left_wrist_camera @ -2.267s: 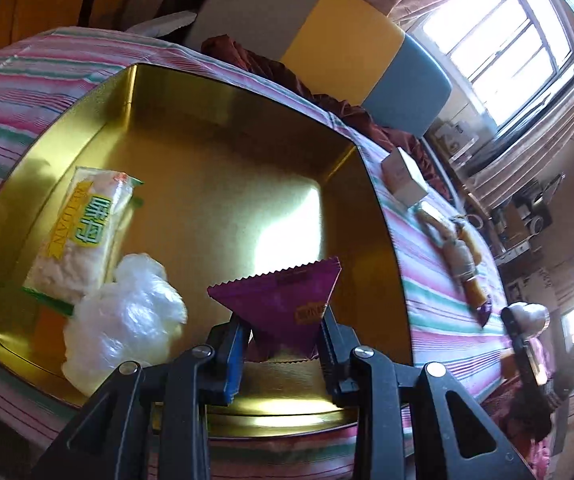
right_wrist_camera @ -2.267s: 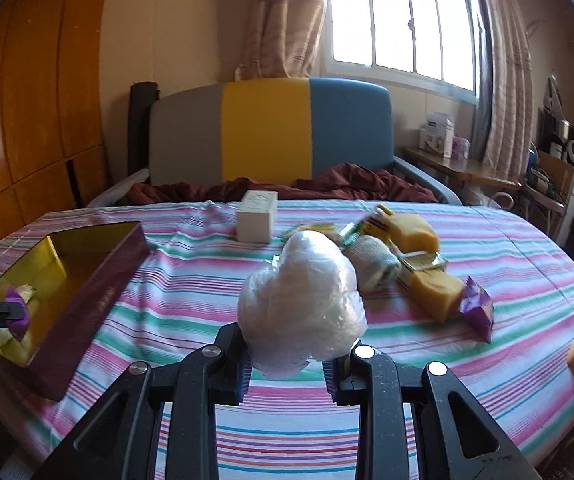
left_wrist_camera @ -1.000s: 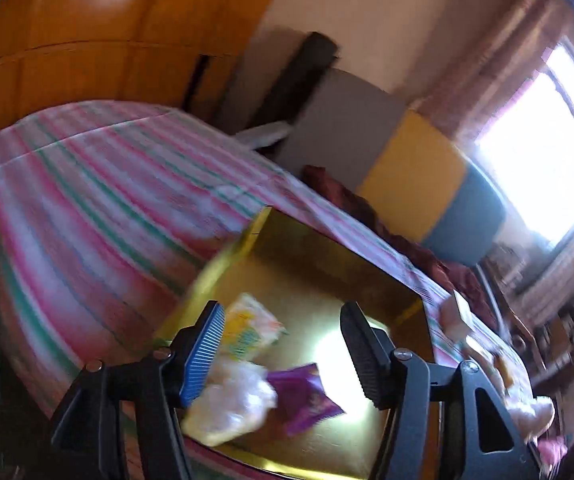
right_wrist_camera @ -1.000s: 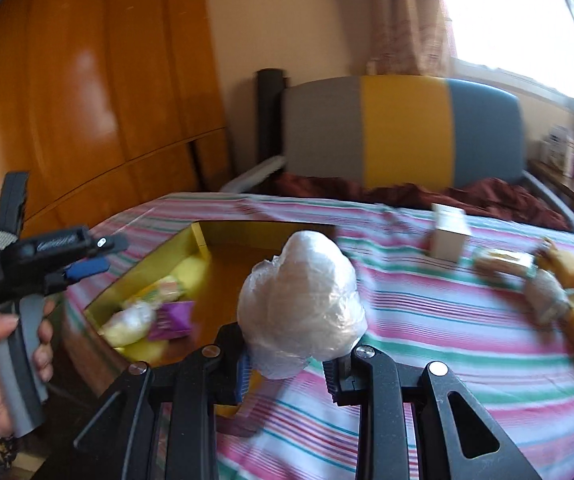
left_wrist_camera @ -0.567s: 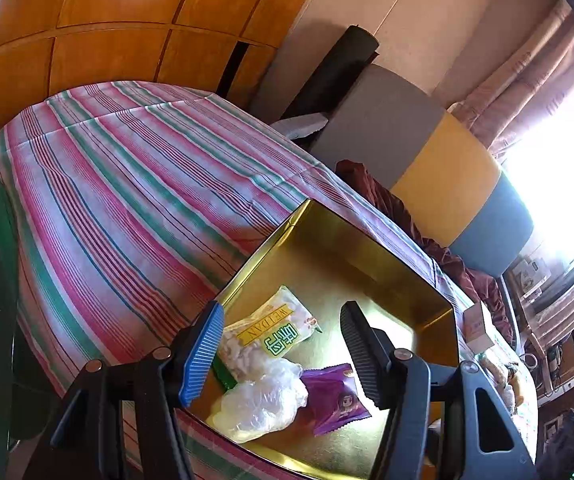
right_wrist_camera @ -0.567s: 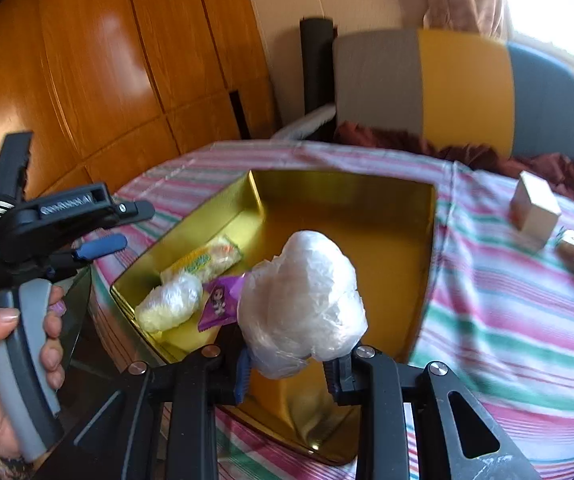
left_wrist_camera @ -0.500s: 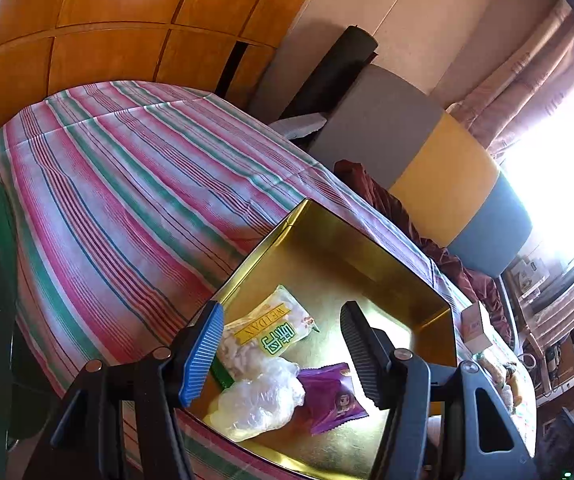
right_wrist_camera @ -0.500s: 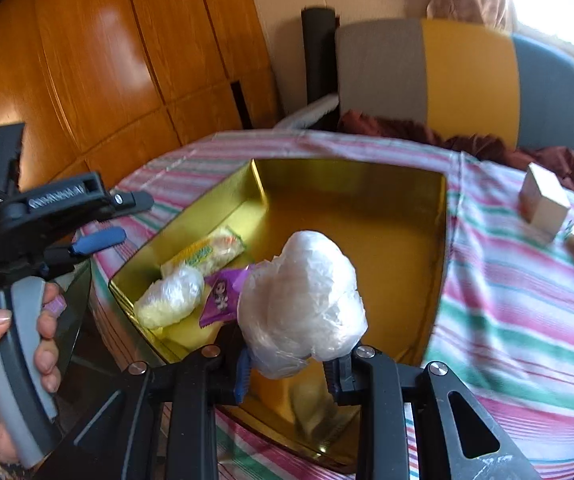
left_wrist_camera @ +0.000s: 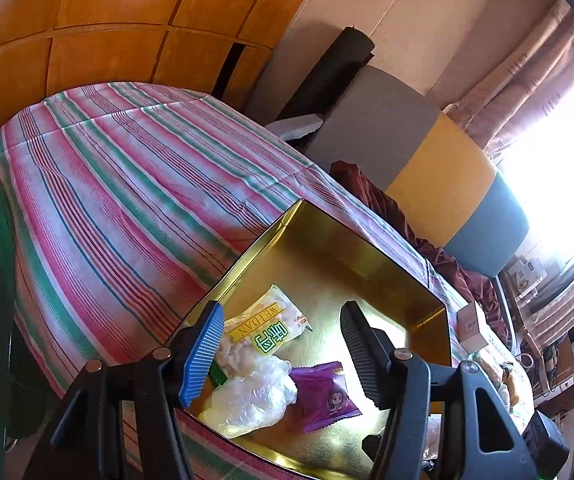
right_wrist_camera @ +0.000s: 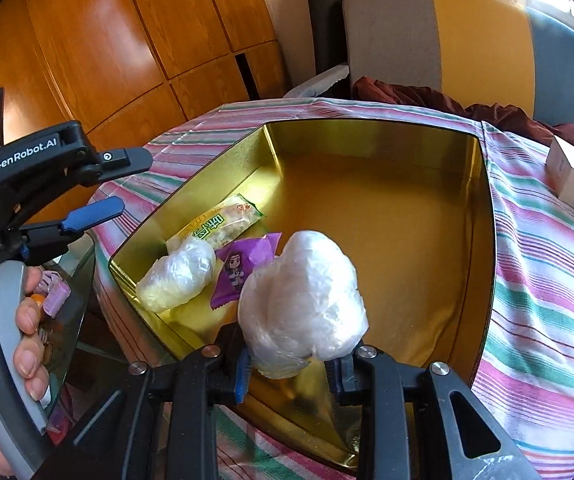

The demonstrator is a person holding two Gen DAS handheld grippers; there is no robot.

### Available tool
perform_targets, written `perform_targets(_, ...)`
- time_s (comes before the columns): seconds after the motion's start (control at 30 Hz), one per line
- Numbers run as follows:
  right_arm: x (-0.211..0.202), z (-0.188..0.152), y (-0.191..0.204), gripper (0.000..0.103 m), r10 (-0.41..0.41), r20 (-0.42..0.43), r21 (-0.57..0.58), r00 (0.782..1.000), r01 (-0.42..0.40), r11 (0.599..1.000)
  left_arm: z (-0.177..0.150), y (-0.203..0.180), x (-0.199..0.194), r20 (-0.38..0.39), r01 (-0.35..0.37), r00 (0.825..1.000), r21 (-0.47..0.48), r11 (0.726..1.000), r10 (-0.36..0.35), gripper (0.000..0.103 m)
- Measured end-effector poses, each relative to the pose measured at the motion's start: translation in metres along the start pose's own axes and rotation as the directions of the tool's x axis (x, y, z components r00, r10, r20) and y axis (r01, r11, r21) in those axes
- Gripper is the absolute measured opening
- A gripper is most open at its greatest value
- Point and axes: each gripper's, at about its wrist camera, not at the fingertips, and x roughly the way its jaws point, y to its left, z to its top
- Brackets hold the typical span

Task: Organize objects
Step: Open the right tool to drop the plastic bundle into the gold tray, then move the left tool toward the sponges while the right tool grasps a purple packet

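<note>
A gold tin box (right_wrist_camera: 483, 216) sits on the striped tablecloth, also in the left wrist view (left_wrist_camera: 323, 220). It holds a yellow snack packet (right_wrist_camera: 223, 224), a purple packet (right_wrist_camera: 243, 268) and a clear plastic bundle (right_wrist_camera: 177, 276). My right gripper (right_wrist_camera: 295, 372) is shut on a white plastic-wrapped bundle (right_wrist_camera: 303, 304), held over the box's near side. My left gripper (left_wrist_camera: 279, 348) is open and empty, back from the box's near-left corner; it also shows at the left of the right wrist view (right_wrist_camera: 87, 184).
A small white box (right_wrist_camera: 569, 172) stands on the cloth right of the tin. A grey, yellow and blue sofa (right_wrist_camera: 447, 48) with a maroon cloth lies behind the table. Wooden panels fill the left. A glass shelf (right_wrist_camera: 71, 304) sits low left.
My left gripper let go of the purple packet into the tin, opened and pulled back. My right gripper carried the white bundle from mid-table to above the tin.
</note>
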Motion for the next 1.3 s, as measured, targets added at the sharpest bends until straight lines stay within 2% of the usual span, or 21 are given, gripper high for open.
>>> perform_targets(0.1, 0.0, 0.0, 0.001, 0.034, -0.011, 0.002, -0.002, 1.0, 0.011, 1.0, 0.0, 0.0, 0.0, -0.003, 0.004, 1.0, 0.0, 1.0, -0.004, 0.061)
perform_targets(0.13, -0.001, 0.0, 0.001, 0.039, -0.016, 0.004, -0.005, 1.0, 0.016, 1.0, 0.0, -0.001, 0.0, -0.001, 0.002, 1.0, 0.001, 1.0, -0.002, 0.061)
perform_targets(0.17, -0.003, 0.0, 0.002, 0.052, -0.033, 0.009, -0.008, 0.999, 0.033, 0.999, -0.001, -0.001, 0.0, -0.004, 0.001, 1.0, 0.003, 1.0, -0.001, 0.061)
perform_targets(0.2, -0.006, 0.0, 0.003, 0.059, -0.046, 0.026, -0.014, 0.999, 0.046, 0.999, -0.001, -0.001, 0.001, -0.008, 0.002, 1.0, 0.003, 1.0, -0.002, 0.061)
perform_targets(0.27, -0.01, 0.001, 0.004, 0.067, -0.055, 0.047, -0.023, 0.997, 0.057, 0.998, -0.002, -0.001, 0.0, -0.006, 0.003, 1.0, -0.001, 1.0, -0.003, 0.061)
perform_targets(0.57, -0.031, 0.004, 0.0, 0.068, -0.122, 0.12, -0.009, 0.985, 0.124, 0.992, -0.006, -0.006, 0.002, -0.018, 0.006, 1.0, 0.012, 1.0, -0.005, 0.061)
perform_targets(0.8, -0.054, 0.006, -0.023, 0.068, -0.206, 0.171, 0.043, 0.964, 0.202, 0.979, -0.013, -0.014, 0.005, -0.04, 0.012, 0.999, 0.038, 0.999, -0.01, 0.061)
perform_targets(0.97, -0.07, 0.002, -0.049, 0.069, -0.238, 0.18, 0.105, 0.954, 0.222, 0.969, -0.02, -0.022, 0.007, -0.065, 0.038, 0.997, 0.062, 0.997, -0.034, 0.061)
perform_targets(1.13, -0.082, -0.007, -0.076, 0.069, -0.291, 0.168, 0.157, 0.942, 0.266, 0.951, -0.032, -0.041, 0.01, -0.108, 0.094, 0.991, 0.133, 0.987, -0.08, 0.061)
perform_targets(1.3, -0.086, -0.021, -0.103, 0.069, -0.334, 0.133, 0.202, 0.933, 0.304, 0.931, -0.051, -0.07, 0.006, -0.148, 0.154, 0.982, 0.24, 0.958, -0.121, 0.061)
